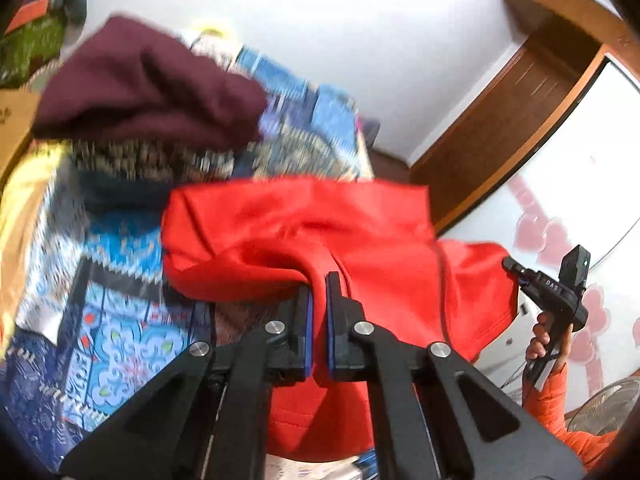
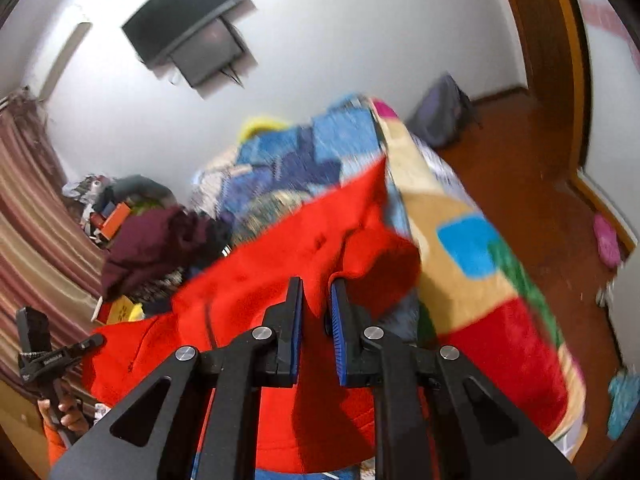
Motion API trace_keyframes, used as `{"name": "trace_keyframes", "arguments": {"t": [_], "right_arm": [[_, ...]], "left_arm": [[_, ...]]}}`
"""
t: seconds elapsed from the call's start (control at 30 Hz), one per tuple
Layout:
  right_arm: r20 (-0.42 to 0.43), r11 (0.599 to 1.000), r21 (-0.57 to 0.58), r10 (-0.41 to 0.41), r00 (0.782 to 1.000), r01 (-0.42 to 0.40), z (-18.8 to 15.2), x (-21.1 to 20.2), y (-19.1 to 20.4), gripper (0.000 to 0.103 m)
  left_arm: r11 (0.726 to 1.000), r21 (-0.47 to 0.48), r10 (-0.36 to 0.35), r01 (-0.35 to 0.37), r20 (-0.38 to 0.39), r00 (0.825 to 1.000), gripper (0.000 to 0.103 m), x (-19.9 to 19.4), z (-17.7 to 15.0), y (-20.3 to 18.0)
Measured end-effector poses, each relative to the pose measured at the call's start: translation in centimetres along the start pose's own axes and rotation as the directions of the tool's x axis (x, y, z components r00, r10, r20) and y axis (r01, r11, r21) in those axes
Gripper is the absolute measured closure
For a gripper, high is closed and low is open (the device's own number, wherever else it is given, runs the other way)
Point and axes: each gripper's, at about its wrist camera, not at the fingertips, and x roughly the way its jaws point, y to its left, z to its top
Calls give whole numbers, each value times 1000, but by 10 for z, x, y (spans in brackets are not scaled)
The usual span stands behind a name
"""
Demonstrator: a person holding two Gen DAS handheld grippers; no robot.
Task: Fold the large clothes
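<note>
A large red garment (image 1: pixel 304 224) hangs between both grippers above a bed. My left gripper (image 1: pixel 319 284) is shut on a bunched fold of the red cloth, which droops below the fingers. My right gripper (image 2: pixel 317 288) is shut on another fold of the same red garment (image 2: pixel 280 264). The right gripper shows at the right edge of the left wrist view (image 1: pixel 510 266), and the left gripper at the lower left of the right wrist view (image 2: pixel 96 340). The frames are blurred by motion.
The bed carries a blue patterned blanket (image 1: pixel 120 280). A maroon garment (image 1: pixel 148 84) lies on a pile of other clothes at its far side. A multicoloured blanket (image 2: pixel 472 248) hangs over the bed's right edge. A wooden door (image 1: pixel 500 120), wooden floor (image 2: pixel 520 168) and wall TV (image 2: pixel 192 36) surround it.
</note>
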Motion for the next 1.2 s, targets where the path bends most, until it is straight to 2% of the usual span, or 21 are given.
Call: {"name": "trace_keyframes", "arguments": {"t": [0.17, 0.33, 0.4, 0.53, 0.6, 0.77, 0.9, 1.0, 1.07, 1.2], "right_arm": [[75, 999, -17, 34, 997, -32, 26, -7, 19, 91], [86, 1000, -9, 16, 996, -16, 51, 21, 24, 91], [70, 1000, 11, 5, 998, -6, 63, 43, 21, 91], [28, 998, 50, -25, 999, 23, 80, 83, 11, 91], [-5, 997, 65, -41, 999, 41, 85, 106, 4, 91], [-113, 988, 120, -79, 990, 93, 87, 172, -17, 91], [-151, 984, 134, -100, 983, 120, 84, 192, -28, 87], [-145, 985, 114, -111, 983, 128, 87, 190, -27, 86], [-126, 986, 75, -138, 982, 148, 89, 182, -21, 78], [-42, 986, -23, -167, 985, 166, 89, 155, -4, 57]], "left_arm": [[1000, -19, -23, 25, 87, 996, 99, -27, 17, 4], [988, -152, -17, 35, 116, 993, 99, -17, 39, 37], [979, -204, 12, 11, 112, 994, 99, -5, 48, 54], [952, -304, 45, -26, 57, 997, 99, 34, 61, 91], [941, -331, 79, -69, 17, 997, 99, 59, 66, 107], [919, -360, 144, -162, -78, 987, 99, 111, 73, 134], [907, -354, 191, -227, -132, 973, 97, 134, 75, 145], [908, -301, 254, -290, -152, 955, 81, 137, 77, 142], [910, -265, 290, -318, -142, 946, 57, 131, 78, 134], [919, -197, 334, -341, -70, 940, 51, 108, 80, 115]]}}
